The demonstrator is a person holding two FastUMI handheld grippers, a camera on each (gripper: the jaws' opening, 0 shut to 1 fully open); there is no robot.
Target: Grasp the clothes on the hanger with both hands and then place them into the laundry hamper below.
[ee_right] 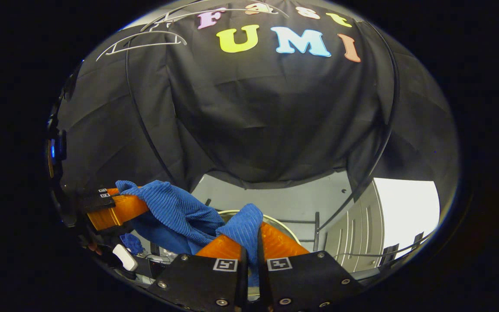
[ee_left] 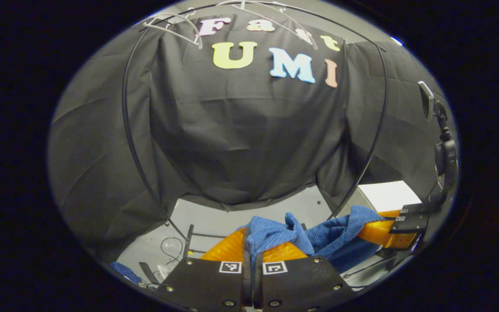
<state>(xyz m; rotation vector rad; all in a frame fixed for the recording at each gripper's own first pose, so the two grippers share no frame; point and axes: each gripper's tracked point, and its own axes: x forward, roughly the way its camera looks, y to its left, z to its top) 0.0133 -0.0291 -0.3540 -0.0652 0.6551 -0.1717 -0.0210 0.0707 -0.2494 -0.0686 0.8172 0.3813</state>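
A blue ribbed garment (ee_left: 314,236) hangs between both grippers, low in the booth. In the left gripper view my left gripper (ee_left: 251,242) is shut on one bunched end of the cloth, and the right gripper (ee_left: 377,229) holds the other end at the right. In the right gripper view my right gripper (ee_right: 251,236) is shut on a fold of the garment (ee_right: 176,208), which stretches left to the left gripper (ee_right: 124,203). The pale round rim of the laundry hamper (ee_right: 284,225) shows just beyond my right fingers, partly hidden by them. Bare white hangers (ee_left: 176,24) hang at the top.
A thin black rack frame (ee_left: 130,143) arches across the black cloth wall. The grey floor (ee_left: 215,214) lies below, with a white cabinet (ee_right: 401,212) at the right. A camera mount on an arm (ee_left: 442,147) stands at the far right. Cables and small items (ee_right: 126,258) lie low left.
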